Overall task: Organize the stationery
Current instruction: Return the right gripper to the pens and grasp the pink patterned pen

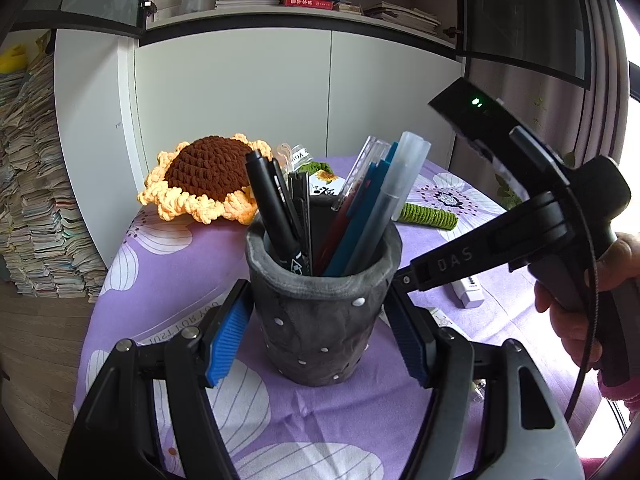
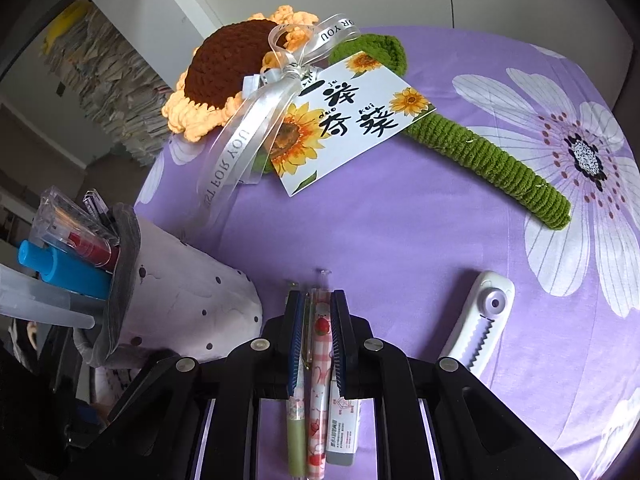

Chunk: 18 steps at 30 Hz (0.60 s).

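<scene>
Left wrist view: one dark grey pen cup with white dots, upright on a purple flowered tablecloth, standing between the blue pads of the left gripper; both pads sit against the cup's sides, so the fingers are clasped on the cup. Contents of the cup: black markers on its left side, red, blue and frosted pens leaning to its right. Behind the cup: one crocheted sunflower with brown centre and orange petals, its green stem lying to the right. At the right edge a hand holds the handle of the right gripper, whose body slants down toward the cloth just right of the cup; its fingertips are hidden there. Right wrist view: right gripper with fingers clenched on two pens lying side by side between the pads, a pink checked pen with strawberry print and a green-barrelled pen to its left. A white eraser lies on the cloth beneath the right finger; whether it is touched cannot be told. A white correction tape lies to the right, apart from the fingers. A sunflower card and clear ribbon rest on the crocheted flower.
</scene>
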Each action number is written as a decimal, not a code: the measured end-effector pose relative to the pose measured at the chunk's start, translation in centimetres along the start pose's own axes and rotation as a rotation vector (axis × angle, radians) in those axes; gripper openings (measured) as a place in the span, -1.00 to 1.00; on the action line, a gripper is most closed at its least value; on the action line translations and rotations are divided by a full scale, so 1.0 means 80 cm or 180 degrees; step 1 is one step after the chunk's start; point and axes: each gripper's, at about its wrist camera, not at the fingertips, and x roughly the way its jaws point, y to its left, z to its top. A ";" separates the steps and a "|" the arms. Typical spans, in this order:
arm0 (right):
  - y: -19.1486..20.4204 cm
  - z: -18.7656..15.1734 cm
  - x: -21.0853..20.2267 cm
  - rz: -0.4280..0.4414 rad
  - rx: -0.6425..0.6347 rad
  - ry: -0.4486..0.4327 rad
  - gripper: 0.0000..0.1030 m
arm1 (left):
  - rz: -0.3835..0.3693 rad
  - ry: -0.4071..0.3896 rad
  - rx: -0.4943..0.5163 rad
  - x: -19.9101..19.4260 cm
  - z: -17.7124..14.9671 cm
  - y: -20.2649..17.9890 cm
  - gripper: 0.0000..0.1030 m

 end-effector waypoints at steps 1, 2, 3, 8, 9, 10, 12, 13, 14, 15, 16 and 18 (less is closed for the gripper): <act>0.001 0.001 0.002 0.0000 -0.0005 0.0011 -0.76 | 0.0010 -0.0021 0.0009 -0.001 0.000 -0.001 0.30; 0.002 0.001 0.004 -0.0010 -0.0015 0.0024 -0.76 | 0.0018 -0.0038 0.0013 -0.003 0.000 -0.001 0.30; 0.003 0.002 0.006 -0.0036 -0.0027 0.0038 -0.76 | 0.0023 -0.0052 0.0011 -0.003 0.001 -0.001 0.30; 0.005 0.004 0.010 -0.0109 -0.0047 0.0056 -0.75 | 0.0047 -0.0069 -0.0007 -0.003 0.004 0.001 0.38; 0.006 0.005 0.010 -0.0129 -0.0056 0.0054 -0.75 | 0.0043 -0.0069 -0.0009 -0.003 0.004 0.001 0.38; 0.007 0.006 0.011 -0.0166 -0.0076 0.0051 -0.75 | 0.0041 -0.0070 -0.0009 -0.003 0.004 0.001 0.37; 0.010 0.006 0.011 -0.0206 -0.0125 0.0043 -0.75 | 0.0018 -0.0068 -0.0009 -0.003 0.004 0.002 0.33; 0.010 0.006 0.010 -0.0215 -0.0128 0.0035 -0.75 | 0.0000 -0.0067 -0.0007 -0.003 0.004 0.002 0.30; 0.011 0.005 0.007 -0.0215 -0.0136 0.0008 -0.75 | 0.0004 -0.0066 -0.0003 -0.003 0.004 0.001 0.30; 0.011 0.003 0.002 -0.0201 -0.0141 -0.0048 -0.75 | 0.0005 -0.0066 -0.0002 -0.003 0.004 0.001 0.30; 0.011 0.001 -0.006 -0.0191 -0.0148 -0.0109 -0.75 | 0.0004 -0.0065 -0.0004 -0.003 0.004 0.001 0.30; 0.011 -0.004 -0.025 -0.0180 -0.0168 -0.0238 -0.75 | 0.0005 -0.0065 -0.0003 -0.002 0.004 0.000 0.30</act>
